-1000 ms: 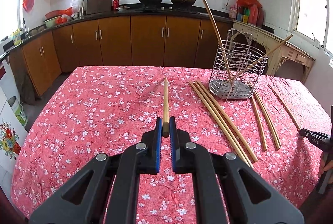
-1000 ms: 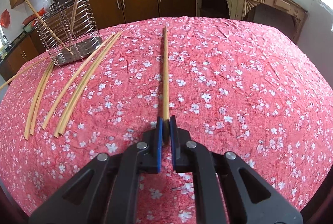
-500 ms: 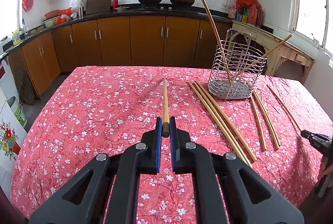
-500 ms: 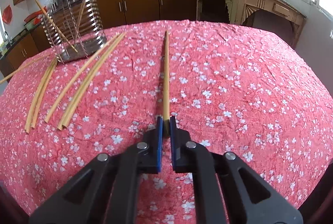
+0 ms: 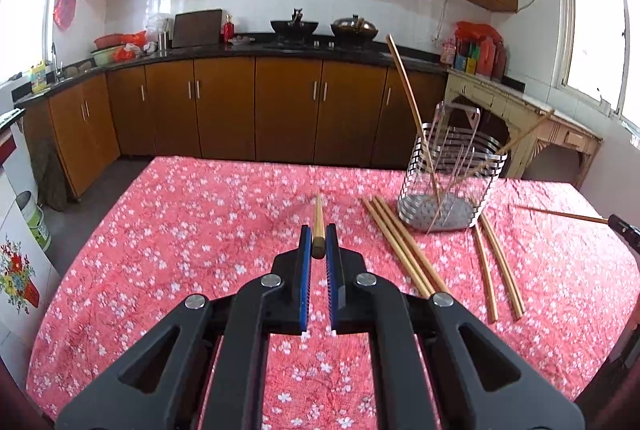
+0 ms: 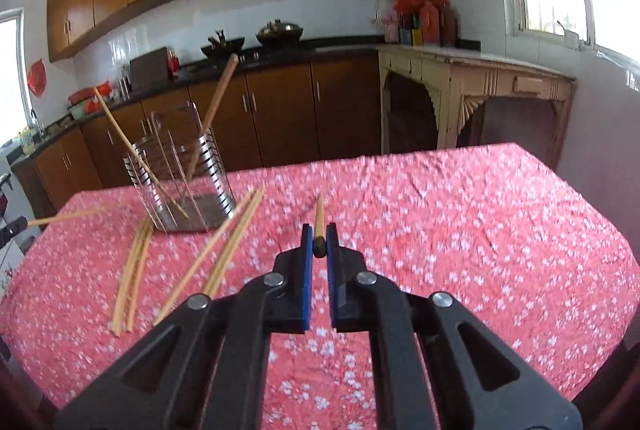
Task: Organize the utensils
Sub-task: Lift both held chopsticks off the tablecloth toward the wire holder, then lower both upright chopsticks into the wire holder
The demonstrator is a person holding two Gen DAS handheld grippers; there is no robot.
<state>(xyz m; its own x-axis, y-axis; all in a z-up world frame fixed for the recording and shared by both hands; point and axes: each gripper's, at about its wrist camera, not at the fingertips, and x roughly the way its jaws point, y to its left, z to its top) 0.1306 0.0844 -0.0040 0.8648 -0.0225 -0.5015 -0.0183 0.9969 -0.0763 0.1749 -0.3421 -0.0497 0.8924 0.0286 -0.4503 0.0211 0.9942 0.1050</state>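
Observation:
My left gripper [image 5: 319, 244] is shut on the thick end of a wooden chopstick [image 5: 318, 216], held above the red floral tablecloth. My right gripper [image 6: 319, 244] is shut on another chopstick [image 6: 319, 216], also lifted off the cloth. A wire utensil holder [image 5: 452, 182] stands on the table with two chopsticks leaning in it; it also shows in the right wrist view [image 6: 182, 182]. Several loose chopsticks [image 5: 404, 250] lie beside the holder, also seen in the right wrist view [image 6: 224, 250]. The right gripper's tip with its chopstick shows at the left view's right edge [image 5: 624, 226].
The table [image 5: 180, 230] is covered in a red flowered cloth. Kitchen cabinets and a counter with woks run along the back wall [image 5: 280, 102]. A cream side table [image 6: 472, 90] stands by the window at the right.
Both grippers have risen and tilted up with their chopsticks. The right chopstick has come up off the cloth. The right view is blurred from motion.

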